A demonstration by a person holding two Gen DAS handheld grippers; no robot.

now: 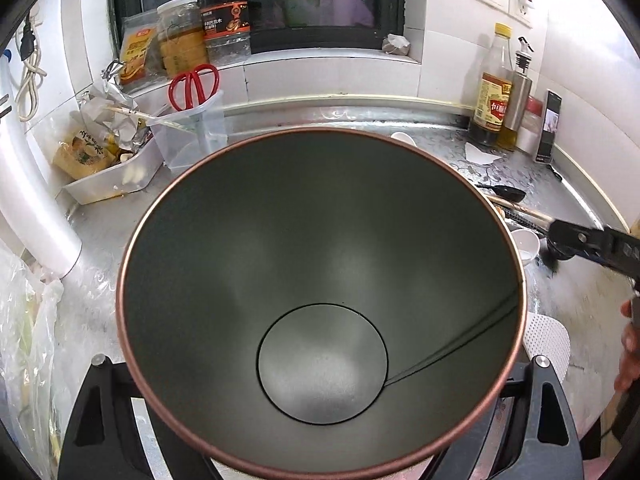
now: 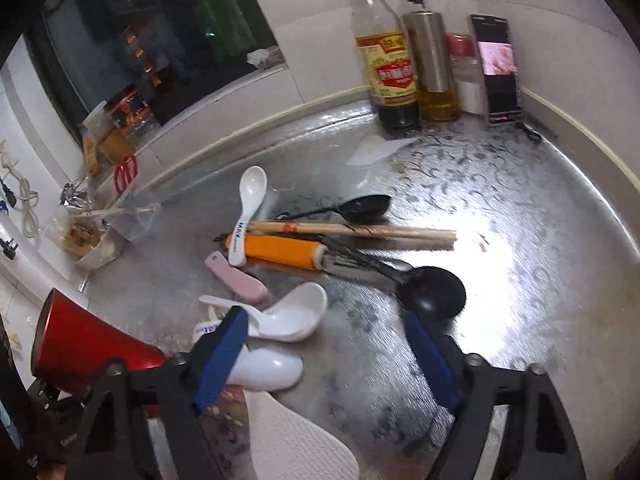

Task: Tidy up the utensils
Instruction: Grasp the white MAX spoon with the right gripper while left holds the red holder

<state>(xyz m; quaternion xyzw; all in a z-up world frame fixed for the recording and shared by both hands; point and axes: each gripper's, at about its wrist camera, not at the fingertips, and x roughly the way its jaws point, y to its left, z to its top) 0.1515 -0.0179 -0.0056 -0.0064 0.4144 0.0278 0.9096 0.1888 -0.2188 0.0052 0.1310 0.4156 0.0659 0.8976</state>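
Observation:
My left gripper (image 1: 320, 432) is shut on a red metal cup (image 1: 320, 300) with a dark, empty inside that fills the left wrist view; the cup also shows in the right wrist view (image 2: 80, 344), tilted. My right gripper (image 2: 326, 328) is open and empty, low over a pile of utensils on the steel counter (image 2: 520, 280): white spoons (image 2: 292, 316), a black ladle (image 2: 434, 290), chopsticks (image 2: 360, 232), an orange-handled tool (image 2: 280, 250), a pink handle (image 2: 236, 278) and a small black spoon (image 2: 360, 206). The right gripper also shows in the left wrist view (image 1: 576, 240).
Sauce and oil bottles (image 2: 388, 52) and a phone (image 2: 498, 68) stand at the back right wall. A clear holder with red scissors (image 1: 194, 120) and a tray of packets (image 1: 108, 168) sit at the back left. A white rice paddle (image 2: 296, 440) lies near the front edge.

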